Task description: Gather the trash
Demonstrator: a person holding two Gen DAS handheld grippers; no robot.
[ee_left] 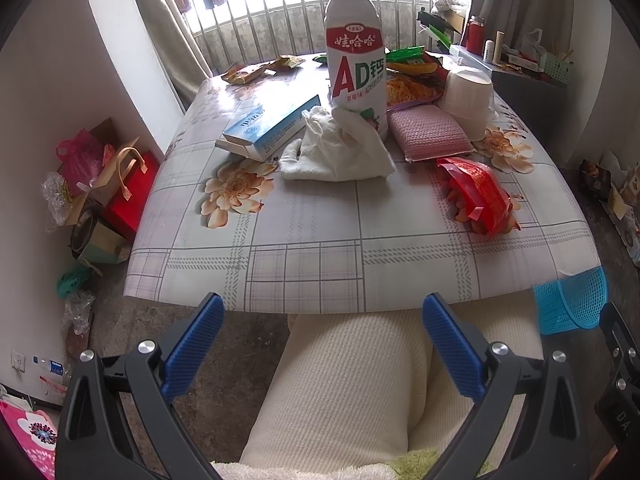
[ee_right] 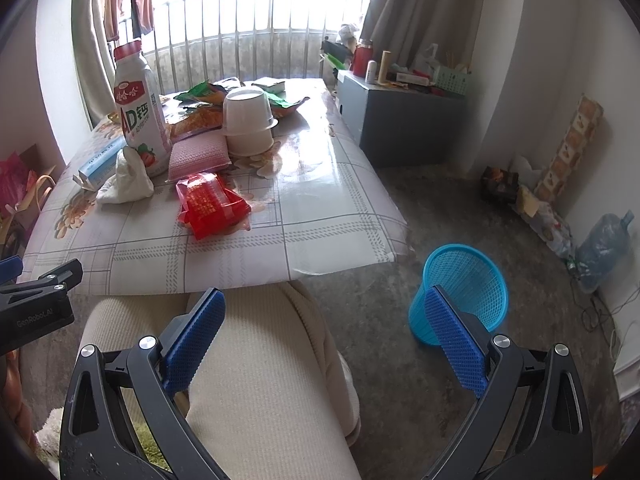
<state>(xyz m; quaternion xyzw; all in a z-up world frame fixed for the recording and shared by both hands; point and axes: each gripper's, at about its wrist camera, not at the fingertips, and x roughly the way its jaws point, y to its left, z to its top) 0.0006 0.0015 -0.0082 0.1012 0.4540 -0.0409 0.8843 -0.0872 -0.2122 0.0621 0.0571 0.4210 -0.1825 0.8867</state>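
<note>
Trash lies on a table [ee_left: 320, 240] with a plaid flower cloth. A white AD milk bottle [ee_left: 354, 52] [ee_right: 138, 112] stands upright. A crumpled white tissue [ee_left: 340, 148] [ee_right: 126, 178] leans on its base. A red wrapper [ee_left: 478, 194] [ee_right: 210, 202], a pink sponge [ee_left: 428, 134], stacked white cups [ee_left: 468, 98] [ee_right: 248, 122], a blue box [ee_left: 272, 126] and snack wrappers [ee_left: 408, 76] lie around it. A blue mesh bin [ee_right: 460, 292] [ee_left: 570, 304] stands on the floor at the right. My left gripper [ee_left: 323, 308] and right gripper [ee_right: 325, 302] are open and empty, held over the person's lap before the table edge.
Bags and clutter [ee_left: 100, 184] lie on the floor at the left. A grey cabinet [ee_right: 396, 116] with small items stands at the back right. A water jug [ee_right: 604, 248] and boxes line the right wall. The person's legs [ee_right: 256, 360] lie under both grippers.
</note>
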